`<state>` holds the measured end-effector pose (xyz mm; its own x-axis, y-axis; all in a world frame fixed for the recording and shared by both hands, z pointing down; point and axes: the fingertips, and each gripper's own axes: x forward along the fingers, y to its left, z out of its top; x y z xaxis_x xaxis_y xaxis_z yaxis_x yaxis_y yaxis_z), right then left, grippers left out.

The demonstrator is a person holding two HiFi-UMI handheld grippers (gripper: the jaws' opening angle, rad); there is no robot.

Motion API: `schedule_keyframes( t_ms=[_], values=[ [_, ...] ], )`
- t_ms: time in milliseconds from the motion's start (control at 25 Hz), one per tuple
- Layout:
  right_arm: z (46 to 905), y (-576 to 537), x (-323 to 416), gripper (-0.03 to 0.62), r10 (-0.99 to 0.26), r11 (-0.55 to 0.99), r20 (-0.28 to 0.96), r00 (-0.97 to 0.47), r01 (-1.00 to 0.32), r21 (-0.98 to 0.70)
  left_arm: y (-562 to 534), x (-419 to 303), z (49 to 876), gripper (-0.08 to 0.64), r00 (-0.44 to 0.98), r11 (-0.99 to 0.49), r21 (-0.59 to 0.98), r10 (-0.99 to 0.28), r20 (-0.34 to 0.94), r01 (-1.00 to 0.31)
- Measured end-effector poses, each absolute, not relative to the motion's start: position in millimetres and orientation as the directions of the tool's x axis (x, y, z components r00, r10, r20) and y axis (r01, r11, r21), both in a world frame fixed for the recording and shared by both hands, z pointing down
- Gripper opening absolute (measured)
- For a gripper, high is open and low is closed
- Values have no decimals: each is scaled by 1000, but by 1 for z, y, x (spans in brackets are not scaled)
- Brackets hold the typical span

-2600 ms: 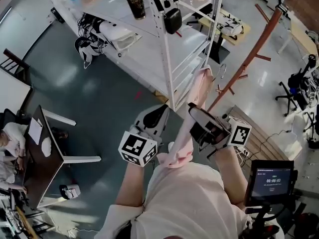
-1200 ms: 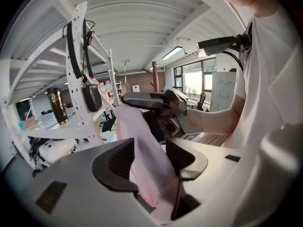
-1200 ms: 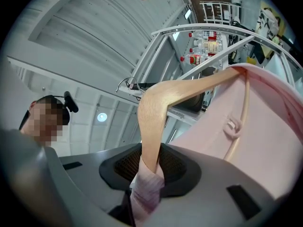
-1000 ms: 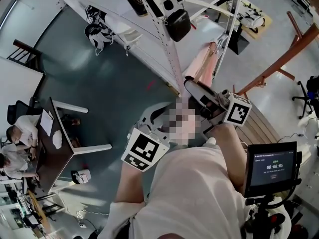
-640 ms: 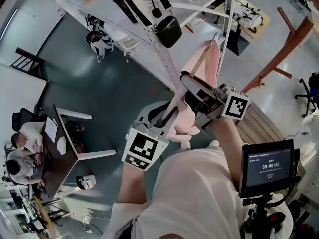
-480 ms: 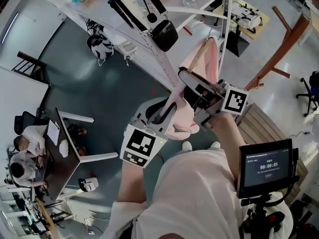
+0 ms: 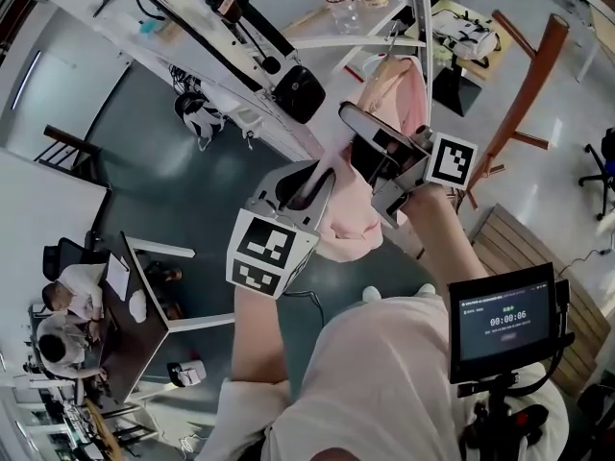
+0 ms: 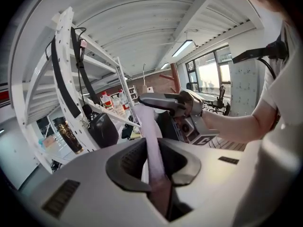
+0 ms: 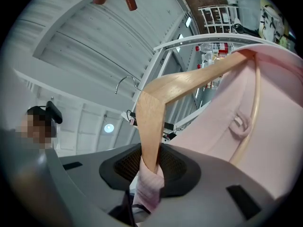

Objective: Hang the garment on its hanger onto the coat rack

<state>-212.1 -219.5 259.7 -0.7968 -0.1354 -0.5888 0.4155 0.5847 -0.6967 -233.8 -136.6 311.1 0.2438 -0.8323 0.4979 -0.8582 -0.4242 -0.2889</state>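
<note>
**Holding the garment short of the rack**

The right gripper (image 9: 150,169) is clamped on one arm of the hanger (image 9: 163,96), with a fold of the garment (image 9: 246,112) pinched in too. The left gripper (image 8: 154,171), nearer and lower, is closing its jaws on a hanging strip of the garment. The rack (image 7: 528,84) stands apart at far right. The next move looks like raising the hook (image 9: 124,83) over a peg.

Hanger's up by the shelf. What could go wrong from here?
The right hand-held gripper clamps the hanger at one arm's end, over fabric; it may pivot, swinging the hook off aim.
The left hand-held gripper, jaws closing on a strip of garment, could tug it off the hanger.
The white shelf frame stands close; the hook may snag before reaching the coat rack.
</note>
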Motion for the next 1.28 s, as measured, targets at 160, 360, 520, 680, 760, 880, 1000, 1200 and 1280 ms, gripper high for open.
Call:
schedule_keyframes(
  t_ms=[160,360,520,680,760,880,1000,1200,1280],
  values=[
    [250,-243,-198,114,-140,592,-606,-783,425,-685,-161,-222,302,67,239,-433,-313,-830,503,-845],
    [241,-274,-168,114,-145,605,-615,-775,423,-674,-192,-194,292,67,246,-448,-330,-828,503,-831],
    [236,-282,-166,114,-154,612,-629,-762,426,-666,-200,-193,287,67,256,-458,-336,-828,500,-823],
    [236,-303,-155,114,-173,606,-634,-754,426,-672,-220,-183,286,67,255,-470,-343,-818,516,-813],
    [236,-311,-150,114,-186,600,-636,-749,426,-677,-228,-178,285,67,256,-476,-345,-814,521,-809],
    [237,-318,-142,114,-209,598,-643,-737,424,-680,-235,-172,284,67,266,-488,-346,-808,525,-801],
    [238,-322,-133,114,-220,607,-647,-730,417,-677,-240,-166,285,67,275,-505,-348,-799,534,-790],
    [241,-333,-120,114,-251,606,-650,-717,408,-683,-251,-154,288,67,281,-519,-352,-790,544,-779],
    [244,-337,-113,114,-262,605,-653,-710,407,-685,-255,-148,290,67,283,-526,-354,-786,550,-773]
  ],
)
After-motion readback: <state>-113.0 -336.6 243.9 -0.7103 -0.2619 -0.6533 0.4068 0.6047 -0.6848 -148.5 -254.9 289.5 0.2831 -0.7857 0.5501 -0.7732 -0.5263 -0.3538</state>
